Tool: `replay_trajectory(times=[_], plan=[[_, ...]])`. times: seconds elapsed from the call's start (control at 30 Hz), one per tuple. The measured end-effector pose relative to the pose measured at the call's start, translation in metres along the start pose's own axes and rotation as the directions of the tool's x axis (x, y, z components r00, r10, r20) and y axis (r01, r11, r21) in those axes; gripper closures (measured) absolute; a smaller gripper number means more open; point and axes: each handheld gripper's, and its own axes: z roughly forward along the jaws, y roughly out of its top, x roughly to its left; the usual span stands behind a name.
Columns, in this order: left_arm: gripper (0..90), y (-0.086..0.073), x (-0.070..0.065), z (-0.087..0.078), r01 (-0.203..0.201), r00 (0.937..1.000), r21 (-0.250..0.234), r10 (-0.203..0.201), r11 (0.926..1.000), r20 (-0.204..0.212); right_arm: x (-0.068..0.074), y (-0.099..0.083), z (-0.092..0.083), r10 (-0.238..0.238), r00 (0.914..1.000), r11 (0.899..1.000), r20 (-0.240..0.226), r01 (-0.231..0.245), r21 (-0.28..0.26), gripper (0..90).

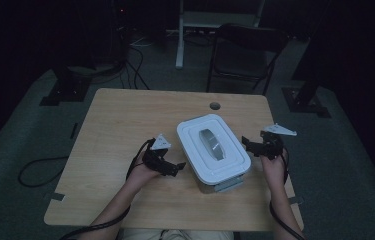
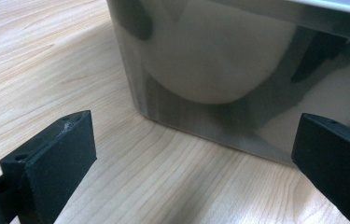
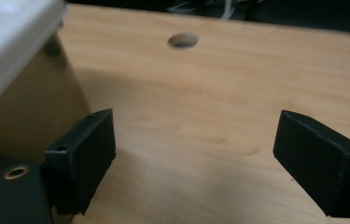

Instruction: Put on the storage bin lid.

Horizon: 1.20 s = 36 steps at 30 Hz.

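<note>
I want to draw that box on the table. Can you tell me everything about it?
The box is a rounded rectangular container with a white lid, closed, with a shiny oval handle recessed in its middle. Its walls look like mirror-bright metal. It sits flat, turned slightly askew, on the wooden table, between the left hand-held gripper and right hand-held gripper, neither gripping it.

Left gripper (image 1: 179,165) and right gripper (image 1: 245,143) both hovered low with jaws spread wide, pointing inward.

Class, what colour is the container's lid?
White lid, clearest in the high view.
</note>
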Motion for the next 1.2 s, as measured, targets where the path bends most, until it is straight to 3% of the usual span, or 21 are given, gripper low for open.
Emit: replay_trajectory(times=[0.27, 0.47, 0.8, 1.0, 1.2], plan=[[0.5, 0.005, -0.001, 0.007, -0.008, 1.0, 0.002, 0.008, 1.0, -0.003, 0.018, -0.023, 0.021, -0.053, 0.9972, 0.997, -0.054, 0.056, 0.056, 13.1], [0.5, 0.008, 0.0, 0.009, -0.016, 0.9998, 0.012, 0.016, 0.9998, -0.009, 0.021, -0.03, 0.019, 0.003, 0.998, 0.999, -0.064, 0.0, 0.041, 15.9], [0.5, 0.008, 0.012, 0.001, -0.018, 0.9977, 0.03, 0.02, 0.9994, -0.064, 0.036, -0.036, 0.02, 0.042, 0.9874, 0.998, -0.153, -0.033, 0.061, 17.3], [0.5, 0.007, 0.02, -0.005, -0.024, 0.9954, 0.04, 0.028, 0.9989, -0.092, 0.052, -0.035, 0.018, 0.005, 0.9935, 0.999, -0.114, 0.001, 0.052, 17.1], [0.5, 0.004, 0.03, -0.012, -0.018, 0.9943, 0.042, 0.022, 0.999, -0.105, 0.066, -0.034, 0.02, -0.002, 0.9954, 0.999, -0.095, 0.007, 0.052, 17.4]])
